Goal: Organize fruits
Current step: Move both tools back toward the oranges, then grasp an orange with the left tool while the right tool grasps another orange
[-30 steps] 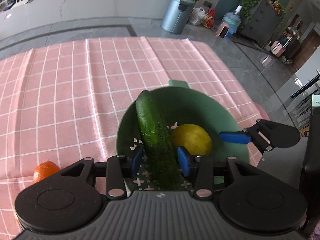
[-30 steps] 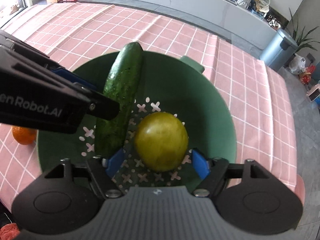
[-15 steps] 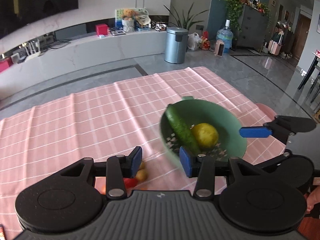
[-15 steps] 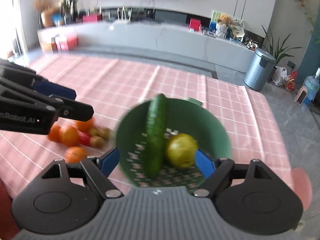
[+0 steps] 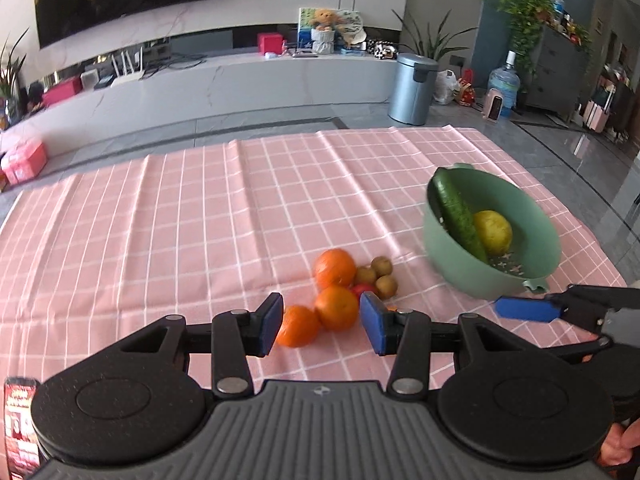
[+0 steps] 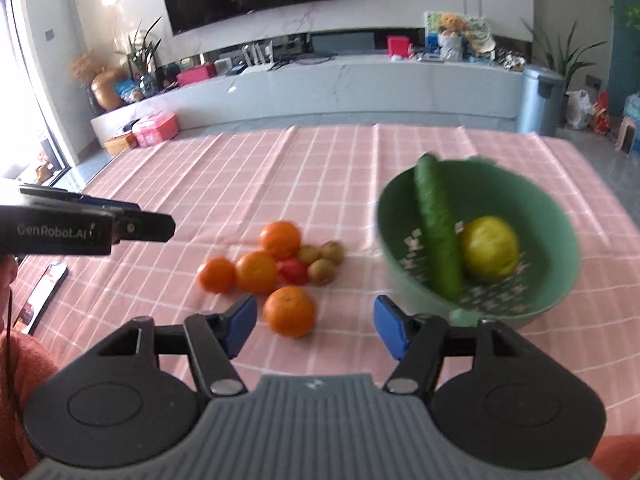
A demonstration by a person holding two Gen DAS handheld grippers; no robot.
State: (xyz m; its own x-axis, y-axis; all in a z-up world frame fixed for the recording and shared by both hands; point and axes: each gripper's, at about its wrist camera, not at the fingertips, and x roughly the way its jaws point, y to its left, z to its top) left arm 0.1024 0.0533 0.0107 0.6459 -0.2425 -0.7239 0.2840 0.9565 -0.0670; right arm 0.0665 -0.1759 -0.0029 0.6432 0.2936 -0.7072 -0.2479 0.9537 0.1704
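A green bowl (image 5: 536, 268) (image 6: 560, 292) on the pink checked cloth holds a cucumber (image 5: 458, 216) (image 6: 438, 236) and a yellow round fruit (image 5: 493, 232) (image 6: 489, 253). Left of it lies a cluster of several oranges (image 5: 335, 267) (image 6: 280, 240), small brown kiwis (image 5: 382, 266) (image 6: 322, 271) and a red fruit (image 6: 293, 272). My left gripper (image 5: 322, 322) is open and empty, above and short of the cluster. My right gripper (image 6: 315, 322) is open and empty, just behind the nearest orange (image 6: 289, 311); one of its fingers (image 5: 524, 308) shows in the left wrist view.
The pink checked cloth (image 5: 200, 220) covers the table. A phone (image 6: 44, 294) lies at the table's left edge. The left gripper's finger (image 6: 88, 228) reaches in at the left of the right wrist view. A grey bin (image 5: 412, 88) stands on the floor beyond the table.
Both grippers pulled back and up from the bowl. The left one let go of the cucumber, which now rests in the bowl. The fruit cluster has come into view.
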